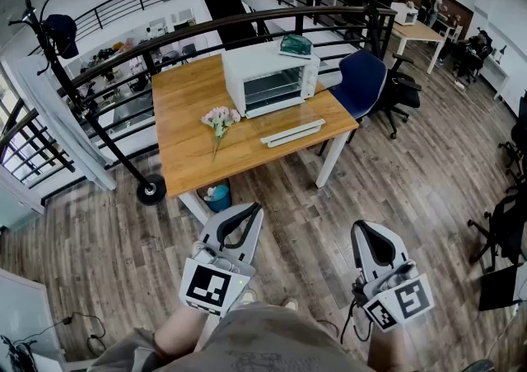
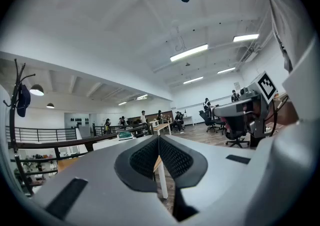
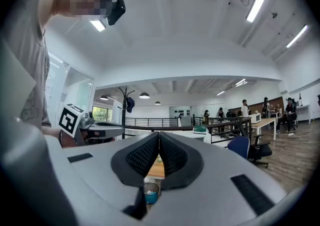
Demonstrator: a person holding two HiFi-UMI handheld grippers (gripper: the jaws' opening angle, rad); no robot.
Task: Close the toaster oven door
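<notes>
An open office on an upper level, with grey-brown plank floor and black railings; desks and some people stand far at the back. In the head view the wooden worktop with white legs (image 1: pixel 193 156) is seen whole from above, well apart from the person. On it stands the white box-shaped toaster oven (image 1: pixel 270 78), near the far right part. Its long side runs left to right across the picture, a little rising to the right, and its front looks toward the near edge of the worktop. The opening shows wire racks inside. A long flat white part (image 1: pixel 292 132) lies low in front of the opening; whether it is joined to the oven I cannot tell.

A green object (image 1: pixel 296 45) rests on top of the oven, and a small bunch of pink flowers (image 1: pixel 219 119) lies left of it.

The left claw (image 1: pixel 246 212) and the right claw (image 1: pixel 368 229) hang low over the floor, both pressed together with nothing between.

Only the right gripper view shows the blue bin (image 3: pixel 151 193) right under its pads. The left gripper view gives a white worktop leg (image 2: pixel 162 182) instead, and the other gripper at its right
</notes>
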